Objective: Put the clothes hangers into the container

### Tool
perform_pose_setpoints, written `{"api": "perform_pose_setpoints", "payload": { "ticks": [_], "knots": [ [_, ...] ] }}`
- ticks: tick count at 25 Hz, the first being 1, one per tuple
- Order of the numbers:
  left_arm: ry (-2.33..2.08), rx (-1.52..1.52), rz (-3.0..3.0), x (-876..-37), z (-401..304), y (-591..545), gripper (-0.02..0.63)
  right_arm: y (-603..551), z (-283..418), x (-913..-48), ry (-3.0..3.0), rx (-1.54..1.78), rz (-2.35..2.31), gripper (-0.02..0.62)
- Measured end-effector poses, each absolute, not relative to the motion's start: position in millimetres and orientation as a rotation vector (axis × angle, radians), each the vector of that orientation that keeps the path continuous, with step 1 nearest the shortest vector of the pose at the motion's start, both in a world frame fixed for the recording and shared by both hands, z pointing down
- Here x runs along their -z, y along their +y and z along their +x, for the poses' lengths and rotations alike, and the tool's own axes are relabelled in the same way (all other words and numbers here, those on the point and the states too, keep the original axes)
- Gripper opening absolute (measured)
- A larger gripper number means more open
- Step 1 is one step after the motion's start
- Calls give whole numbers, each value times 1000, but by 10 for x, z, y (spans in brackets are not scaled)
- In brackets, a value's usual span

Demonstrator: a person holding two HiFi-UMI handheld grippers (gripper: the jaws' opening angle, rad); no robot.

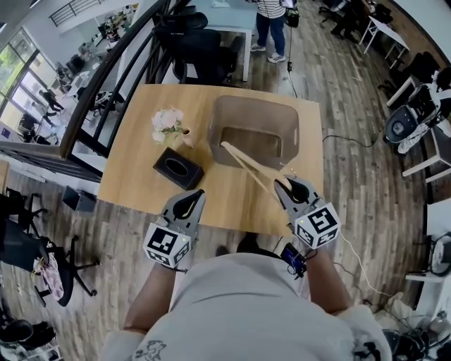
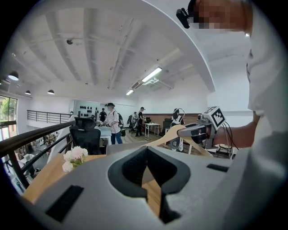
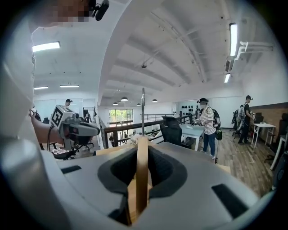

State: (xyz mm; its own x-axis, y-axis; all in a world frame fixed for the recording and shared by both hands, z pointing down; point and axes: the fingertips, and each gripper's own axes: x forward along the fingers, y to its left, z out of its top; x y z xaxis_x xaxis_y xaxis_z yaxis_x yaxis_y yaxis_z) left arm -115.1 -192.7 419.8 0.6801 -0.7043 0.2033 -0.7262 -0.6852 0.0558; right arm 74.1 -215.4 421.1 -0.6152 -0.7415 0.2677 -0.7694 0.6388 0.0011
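Observation:
A wooden clothes hanger (image 1: 246, 166) slants over the table from my right gripper (image 1: 287, 185) to the near rim of the translucent grey container (image 1: 232, 106). The right gripper is shut on the hanger's near end. In the right gripper view the hanger (image 3: 142, 170) stands edge-on between the jaws, with its metal hook (image 3: 143, 112) rising above it. My left gripper (image 1: 192, 197) hovers at the table's front edge, left of the right one, shut and holding nothing. The left gripper view shows the hanger (image 2: 177, 134) and the right gripper (image 2: 198, 130) off to its right.
A small bunch of pale flowers (image 1: 169, 125) and a black tissue box (image 1: 178, 168) sit on the wooden table (image 1: 134, 183), left of the container. Behind the table are black office chairs (image 1: 197, 42), a dark railing (image 1: 106, 77) and a person in a striped shirt (image 1: 270, 21).

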Motion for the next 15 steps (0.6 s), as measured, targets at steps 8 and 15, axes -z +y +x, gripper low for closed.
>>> {"api": "perform_pose_setpoints", "payload": {
  "ticks": [8, 15],
  "knots": [
    [-1213, -277, 2722, -4246, -911, -2483, 6, -2942, 954, -4153, -2596, -161, 1181, 61],
    [-1231, -273, 2711, -4281, -730, -2946, 6, -3626, 972, -4297, -2538, -180, 1091, 61]
  ]
}}
